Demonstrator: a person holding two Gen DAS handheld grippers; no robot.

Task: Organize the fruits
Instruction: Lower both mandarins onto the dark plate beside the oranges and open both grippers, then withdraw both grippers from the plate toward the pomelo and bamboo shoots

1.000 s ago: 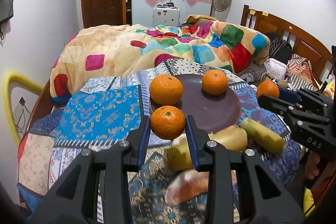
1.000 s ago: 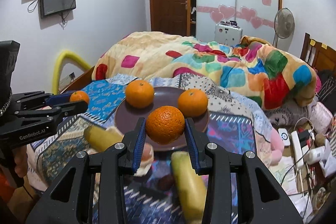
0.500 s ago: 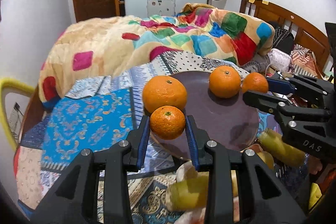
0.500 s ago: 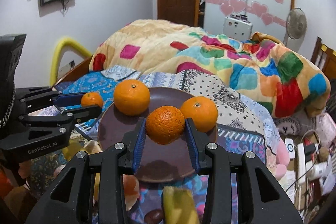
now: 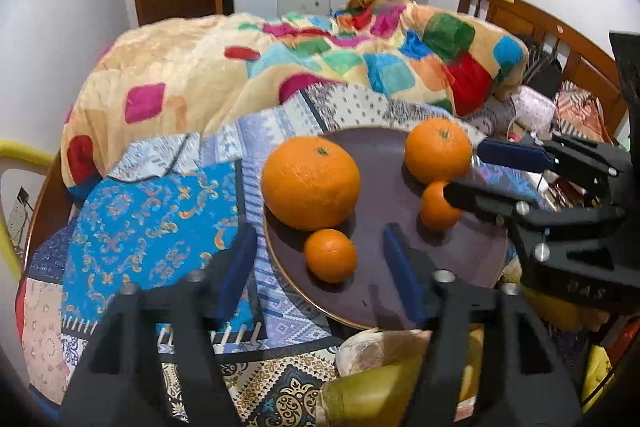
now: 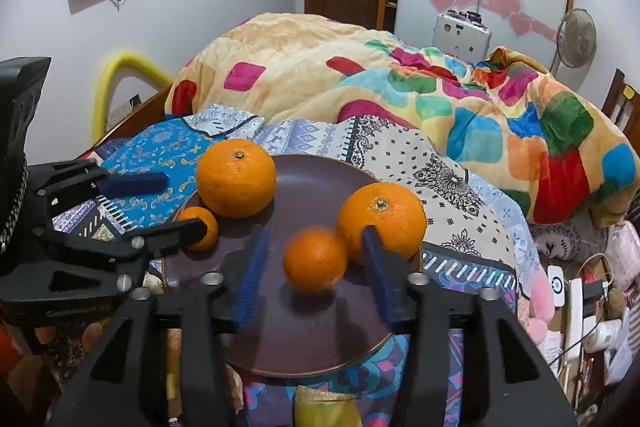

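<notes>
Left claw (image 5: 316, 263) is spread wide, fingers clear on both sides of the small orange (image 5: 330, 255) sitting on the dark plate (image 5: 472, 259), dead ahead at twelve o'clock and touching nothing blue; just beyond it, also toward twelve, the big orange (image 5: 311, 182) sits right against it. Right claw (image 6: 314, 269) is released too, and its own small orange (image 6: 315, 259) lies between the fingers on the same plate, blurred, so it may be rolling. At one o'clock from that claw a second large orange (image 6: 382, 217) sits close behind the right finger. Four oranges on the plate, both claws equally near their fruit. Round fruit, no long axis to worry about. Judged from here, the move that matters is straight back toward six o'clock, each claw leaving without nudging its orange. A yellow-green fruit (image 5: 360, 399) waits below the plate, nearer the left claw, on the patterned bed cover (image 5: 152, 223)
</notes>
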